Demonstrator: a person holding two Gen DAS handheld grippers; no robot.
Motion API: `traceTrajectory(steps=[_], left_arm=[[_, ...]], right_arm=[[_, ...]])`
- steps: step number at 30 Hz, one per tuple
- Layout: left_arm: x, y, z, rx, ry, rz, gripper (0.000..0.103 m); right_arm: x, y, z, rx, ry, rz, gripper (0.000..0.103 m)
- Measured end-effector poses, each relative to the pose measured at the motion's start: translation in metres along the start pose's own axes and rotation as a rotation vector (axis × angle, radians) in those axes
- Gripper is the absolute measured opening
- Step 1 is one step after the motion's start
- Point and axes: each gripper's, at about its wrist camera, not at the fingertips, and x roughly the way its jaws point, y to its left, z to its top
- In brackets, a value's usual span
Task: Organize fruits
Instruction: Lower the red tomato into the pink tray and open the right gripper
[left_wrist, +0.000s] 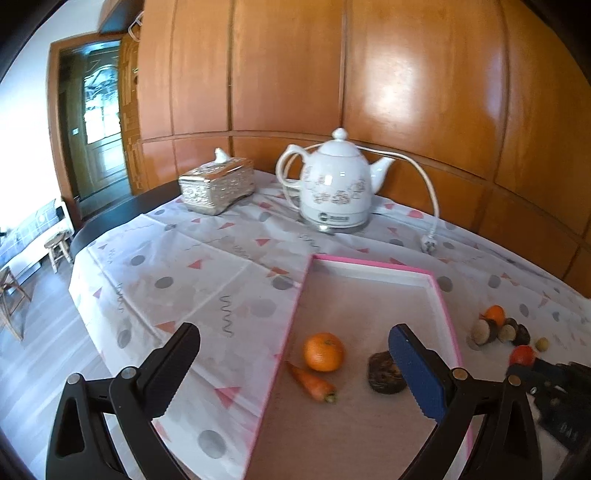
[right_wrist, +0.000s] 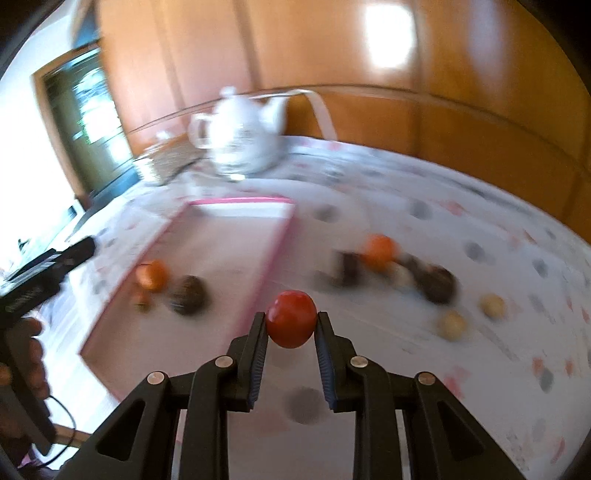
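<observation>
Small red tomato (right_wrist: 291, 324) gripped by right gripper (right_wrist: 291, 332); left gripper (left_wrist: 295, 354) wide, empty. Three items in pink-rimmed shallow tray (left_wrist: 373, 263); approx. seven left on tablecloth (left_wrist: 207, 266).

My right view is smeared with blur: the kettle (right_wrist: 243, 138), the tray (right_wrist: 236, 201) and the loose pile (right_wrist: 399, 269) on the cloth are soft shapes I cannot name. In my left view my blue pad (left_wrist: 415, 369) covers part of the dark lump (left_wrist: 384, 373), and the tray's near end runs off the bottom edge.
</observation>
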Motion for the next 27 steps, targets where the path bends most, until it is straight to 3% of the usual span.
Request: traceTrajectory(steps=[4,12,20,27], left_arm=[[0.003,0.017,-0.001,-0.033,0.011,0.026,0.103],[0.008,0.031,-0.005,-0.058,0.028,0.045,0.103],[0.009,0.020,-0.007,-0.040,0.046,0.007,0.103],[0.004,0.005,-0.010,-0.007,0.043,-0.026,0.103]], right_arm=[[0.016,0.049,0.009,-0.092,0.019,0.052,0.026],[0.040,0.102,0.002,-0.220,0.038,-0.013,0.029],[0.015,0.093,0.015,-0.197,-0.081,-0.200,0.030],[-0.005,0.069,0.023,-0.112,-0.140,-0.294,0.030]])
